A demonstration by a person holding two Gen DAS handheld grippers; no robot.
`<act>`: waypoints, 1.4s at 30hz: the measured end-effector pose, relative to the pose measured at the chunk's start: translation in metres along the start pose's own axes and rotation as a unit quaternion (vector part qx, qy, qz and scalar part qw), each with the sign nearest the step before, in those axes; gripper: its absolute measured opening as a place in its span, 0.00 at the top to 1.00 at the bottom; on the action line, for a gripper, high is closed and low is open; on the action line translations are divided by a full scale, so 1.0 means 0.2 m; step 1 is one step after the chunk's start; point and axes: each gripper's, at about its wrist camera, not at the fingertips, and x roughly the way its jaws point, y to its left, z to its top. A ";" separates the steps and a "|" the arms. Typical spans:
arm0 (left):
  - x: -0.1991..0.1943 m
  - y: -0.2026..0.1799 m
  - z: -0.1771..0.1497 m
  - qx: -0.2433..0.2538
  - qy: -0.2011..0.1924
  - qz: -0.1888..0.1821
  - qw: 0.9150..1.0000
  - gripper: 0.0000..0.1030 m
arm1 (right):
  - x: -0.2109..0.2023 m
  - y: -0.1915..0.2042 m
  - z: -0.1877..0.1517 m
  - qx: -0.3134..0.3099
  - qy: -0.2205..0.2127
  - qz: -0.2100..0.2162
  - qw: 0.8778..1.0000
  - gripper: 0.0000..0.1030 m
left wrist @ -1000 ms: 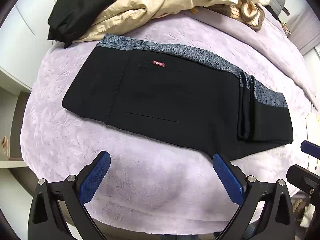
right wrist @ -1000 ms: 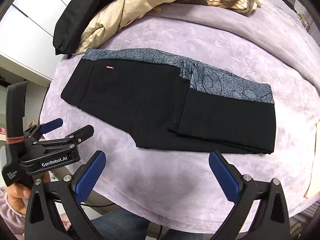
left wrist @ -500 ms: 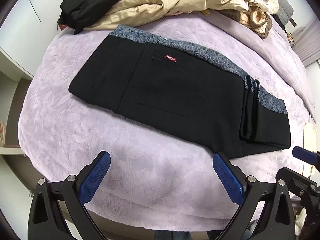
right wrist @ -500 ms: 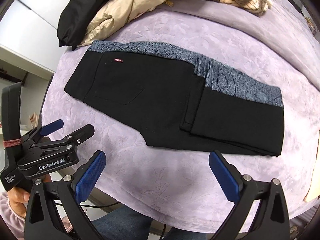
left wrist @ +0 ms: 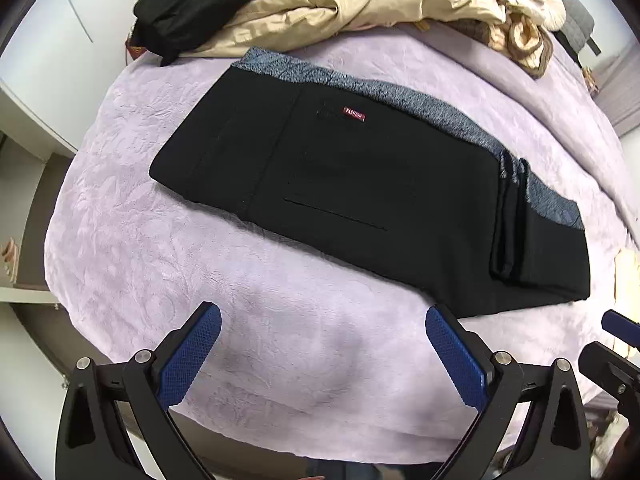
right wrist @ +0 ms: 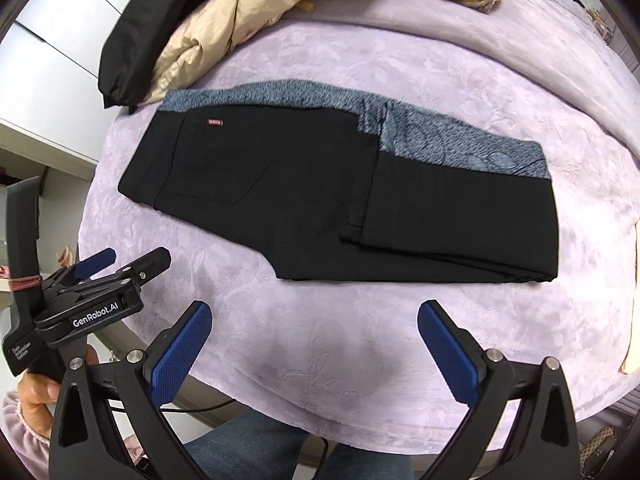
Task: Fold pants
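Blue-padded, the left gripper (left wrist: 323, 354) and the right gripper (right wrist: 310, 344) both hover spread wide and empty over the lilac blanket (left wrist: 280, 340), just short of the folded black pants (left wrist: 360, 184) with their red "FASHION" tag (left wrist: 354, 113).

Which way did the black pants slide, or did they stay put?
No. The pants keep the same spot beside the beige coat; only the camera shifted.
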 end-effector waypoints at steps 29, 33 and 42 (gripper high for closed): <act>0.00 0.18 -0.02 0.026 0.043 0.013 0.999 0.00 | 0.09 -0.03 -0.20 0.106 -0.006 0.016 0.994 0.00; 0.06 0.25 0.08 0.035 0.050 0.007 0.998 0.00 | 0.11 0.07 -0.08 0.113 -0.008 0.020 0.993 0.00; 0.05 0.38 0.25 -0.027 0.030 -0.079 0.996 0.00 | 0.06 0.16 0.13 0.093 -0.019 0.017 0.995 0.00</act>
